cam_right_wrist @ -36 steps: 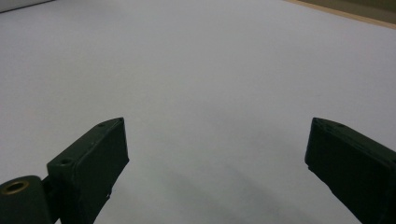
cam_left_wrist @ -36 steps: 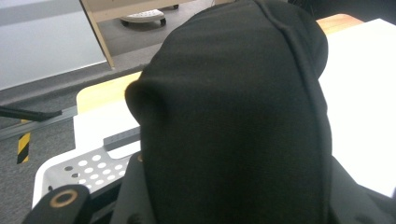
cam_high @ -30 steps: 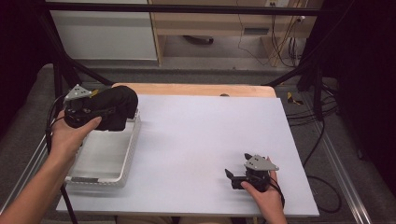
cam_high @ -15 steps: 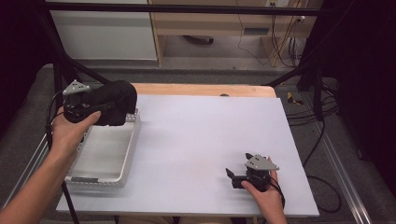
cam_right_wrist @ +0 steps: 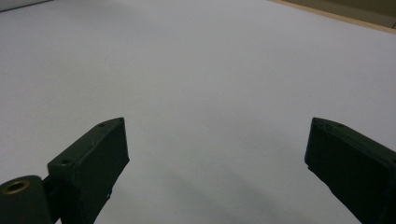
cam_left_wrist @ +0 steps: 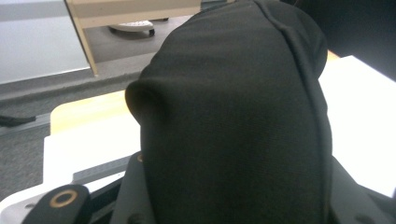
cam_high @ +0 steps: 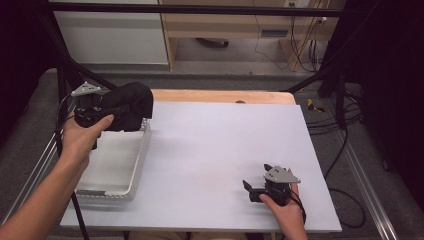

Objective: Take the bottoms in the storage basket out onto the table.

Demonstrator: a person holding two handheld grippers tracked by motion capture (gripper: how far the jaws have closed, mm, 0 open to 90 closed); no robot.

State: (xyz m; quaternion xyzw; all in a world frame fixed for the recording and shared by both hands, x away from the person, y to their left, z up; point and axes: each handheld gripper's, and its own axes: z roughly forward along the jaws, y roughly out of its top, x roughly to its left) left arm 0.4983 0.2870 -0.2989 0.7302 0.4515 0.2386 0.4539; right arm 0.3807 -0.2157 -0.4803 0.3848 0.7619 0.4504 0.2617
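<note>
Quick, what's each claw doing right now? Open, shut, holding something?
Left claw: shut on the black cloth bundle, held above the white tray.
Right claw: open, holding nothing, low over the white table.

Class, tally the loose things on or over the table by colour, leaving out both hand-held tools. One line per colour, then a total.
Black: 1, the soft black bundle
White: 1, the white tray
Total: 2

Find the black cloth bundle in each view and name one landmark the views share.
High view: black cloth bundle upper left, in the left gripper, above the white tray.
Left gripper view: the bundle fills the centre.
Right gripper view: not in it.
Shared landmark: white tabletop.
</note>
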